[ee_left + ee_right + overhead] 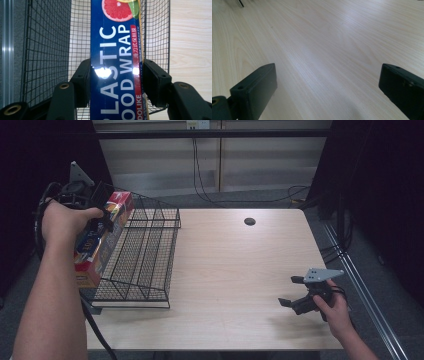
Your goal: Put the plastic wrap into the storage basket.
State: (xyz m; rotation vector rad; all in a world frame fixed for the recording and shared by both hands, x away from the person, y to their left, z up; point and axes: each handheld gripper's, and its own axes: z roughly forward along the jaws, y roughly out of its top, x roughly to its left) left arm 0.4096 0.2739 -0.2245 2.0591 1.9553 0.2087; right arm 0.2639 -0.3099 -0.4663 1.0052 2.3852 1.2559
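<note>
A long blue plastic food wrap box [102, 237] with a grapefruit picture is held above the left side of a black wire basket [150, 255]. My left gripper [102, 215] is shut on it; in the left gripper view both black pads press the sides of the box [115, 65], with the basket's wire mesh [50, 50] behind. My right gripper [292, 292] stands open low over the table's right front, jaws wide apart. The right gripper view has bare wood between its pads [254, 90].
The light wood table [240, 265] has a dark round cable hole [249, 221] near its far edge. Cables hang at the back wall and along the right side. A metal rail [360, 285] runs beside the table's right edge.
</note>
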